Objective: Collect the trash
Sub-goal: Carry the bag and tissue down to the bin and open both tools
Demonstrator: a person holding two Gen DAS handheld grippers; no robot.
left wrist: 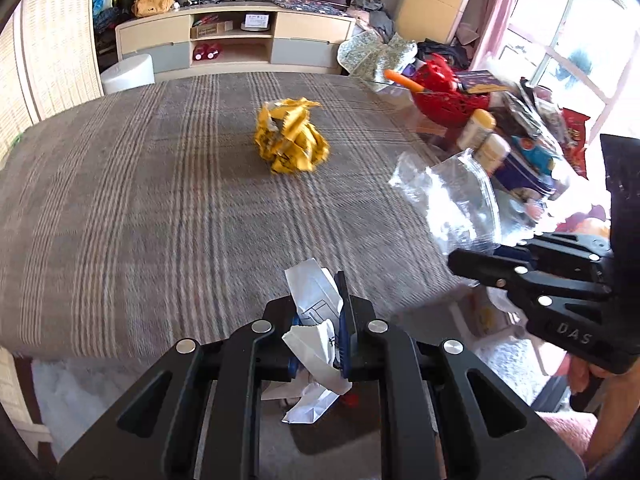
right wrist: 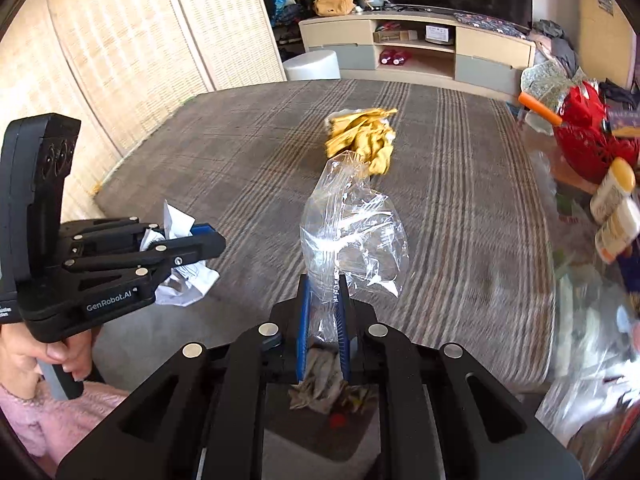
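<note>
Jaws, left gripper (left wrist: 320, 320): closed on a crumpled white paper (left wrist: 316, 312), pinched between the blue pads (left wrist: 343, 320); loose folds stick out ahead of the tips and hang behind them. Held clear of the surface, presumably so the scrap can be carried off rather than dragged.

Jaws, right gripper (right wrist: 323, 320): closed on the neck of a clear plastic bag (right wrist: 352, 236), which stands up and forward from the tips, limp and creased. A grip at the gathered end probably keeps the slippery film from sliding out. Through the left camera this bag sits to the right of the left jaws, ahead of the right gripper's tips.

Item, yellow wrapper (left wrist: 291, 141): crumpled into a ball, lying loose on the striped cloth (left wrist: 120, 200) well ahead of both sets of jaws; from the right camera it lies just past the top of the bag. Untouched; judged the remaining piece to collect.

Item, brownish crumpled scrap (right wrist: 320, 386): seen below and behind the right jaws; whether it is gripped or lies lower down cannot be told.

Surroundings: red basket (left wrist: 444, 92) and two cream-coloured bottles (left wrist: 480, 136) crowd the far right edge, well apart from the jaws. No bin can be made out in either view.

Status: both grippers loaded; the wrapper probably cannot be taken until one is emptied.
</note>
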